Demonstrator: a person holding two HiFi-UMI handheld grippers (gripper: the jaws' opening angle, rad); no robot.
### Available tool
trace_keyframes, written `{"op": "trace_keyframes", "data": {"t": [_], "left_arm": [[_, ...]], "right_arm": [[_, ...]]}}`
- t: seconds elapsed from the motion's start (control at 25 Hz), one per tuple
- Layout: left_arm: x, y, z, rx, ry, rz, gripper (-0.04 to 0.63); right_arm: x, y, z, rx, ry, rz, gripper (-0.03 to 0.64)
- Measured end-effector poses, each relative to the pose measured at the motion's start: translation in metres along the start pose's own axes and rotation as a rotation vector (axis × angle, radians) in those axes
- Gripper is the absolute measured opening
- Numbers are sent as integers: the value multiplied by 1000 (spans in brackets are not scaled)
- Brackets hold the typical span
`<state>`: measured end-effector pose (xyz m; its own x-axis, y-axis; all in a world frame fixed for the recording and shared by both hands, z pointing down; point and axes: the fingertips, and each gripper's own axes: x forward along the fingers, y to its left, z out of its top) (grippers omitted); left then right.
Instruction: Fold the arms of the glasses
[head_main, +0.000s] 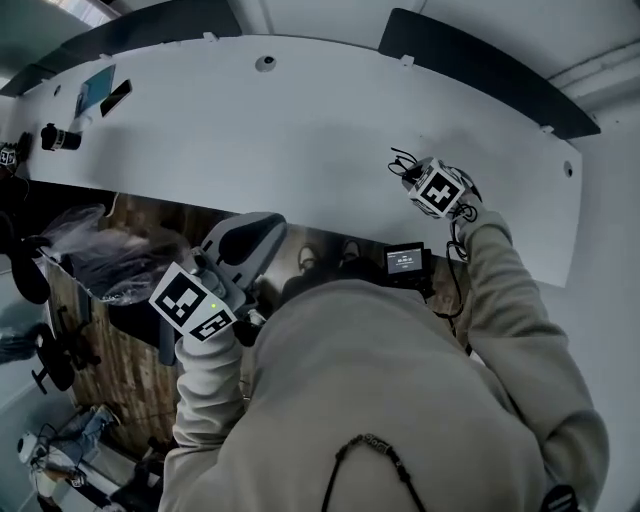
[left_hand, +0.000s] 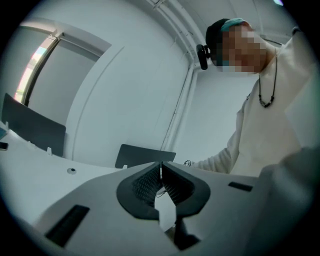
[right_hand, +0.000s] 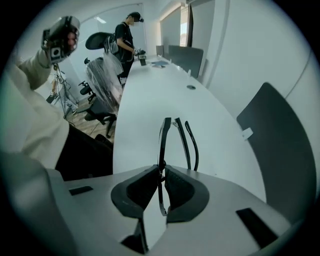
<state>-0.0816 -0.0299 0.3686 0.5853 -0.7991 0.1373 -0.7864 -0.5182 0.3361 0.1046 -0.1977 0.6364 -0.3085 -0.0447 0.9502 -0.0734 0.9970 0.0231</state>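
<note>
The right gripper (right_hand: 161, 170) is grasping one pair of glasses (right_hand: 162, 142); the left gripper (left_hand: 161, 169) is clenching nothing. One white office table (right_hand: 150, 92) is lying under the right gripper.

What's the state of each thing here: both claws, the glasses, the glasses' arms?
left claw: shut, nothing between the jaws.
right claw: shut on the front frame of the glasses.
glasses: held edge-on over the white table.
arms: lying close alongside the front, apparently folded or nearly so.
</note>
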Motion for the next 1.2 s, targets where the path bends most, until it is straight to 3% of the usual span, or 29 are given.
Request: {"op": "trace_keyframes", "data": {"t": [0.36, 0.56, 0.84, 1.04, 1.12, 1.2], "left_arm": [[-27, 6, -4, -12, 8, 101, 15], [-28, 9, -6, -17, 16, 100, 15], [-23, 14, 2, -6, 4, 85, 15], [-17, 18, 9, 9, -4, 68, 15], [-11, 17, 12, 21, -5, 55, 12], [-5, 18, 15, 30, -7, 43, 6]], "right_arm": [[97, 1, -37, -107, 132, 39, 58], [109, -2, -38, -131, 173, 59, 60], [97, -9, -30, -129, 141, 43, 66], [51, -24, -2, -54, 8, -36, 71], [21, -30, 11, 40, -108, -55, 61], [-15, -31, 31, 150, -292, -48, 34]]}}
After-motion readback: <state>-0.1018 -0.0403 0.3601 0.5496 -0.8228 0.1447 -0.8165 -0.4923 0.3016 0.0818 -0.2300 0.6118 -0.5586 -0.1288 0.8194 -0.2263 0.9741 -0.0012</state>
